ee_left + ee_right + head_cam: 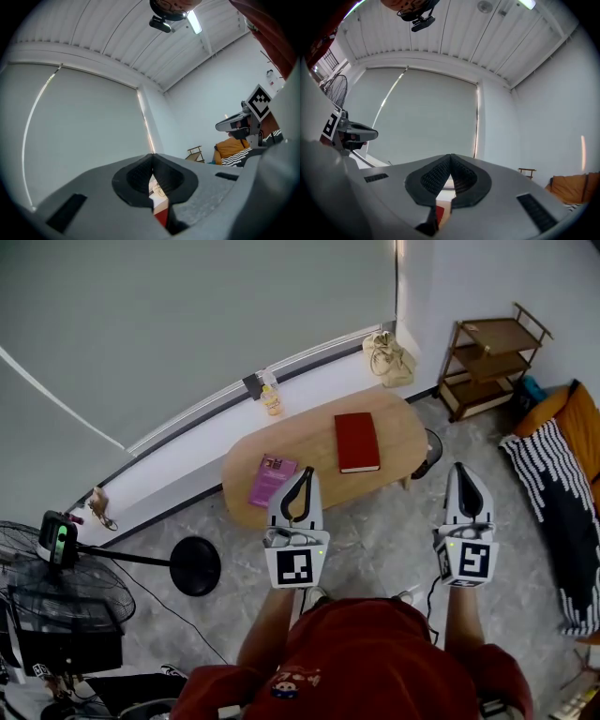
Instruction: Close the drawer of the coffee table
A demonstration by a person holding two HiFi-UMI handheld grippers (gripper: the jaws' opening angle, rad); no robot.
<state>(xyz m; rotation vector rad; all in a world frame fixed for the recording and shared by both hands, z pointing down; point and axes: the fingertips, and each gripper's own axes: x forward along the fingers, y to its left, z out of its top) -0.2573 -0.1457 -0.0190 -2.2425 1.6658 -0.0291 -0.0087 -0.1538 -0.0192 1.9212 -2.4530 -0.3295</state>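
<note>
- While we hold the left gripper [303, 476] and right gripper [461, 471] up, their fingers are pressed together, empty.
- Coffee table [309, 442] lies ahead, below the fingers, untouched.

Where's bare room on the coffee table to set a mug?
The coffee table's right end, beyond the red book, is barest. A narrower strip runs between red book and purple booklet. Left end, by the booklet, is crowded.

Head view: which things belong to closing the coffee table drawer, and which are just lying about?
Job: coffee table; left tool; right tool, both shut and empty. The drawer itself is not visible.
Lying about: red book; purple booklet; small bottle; wooden shelf; floor fan.
</note>
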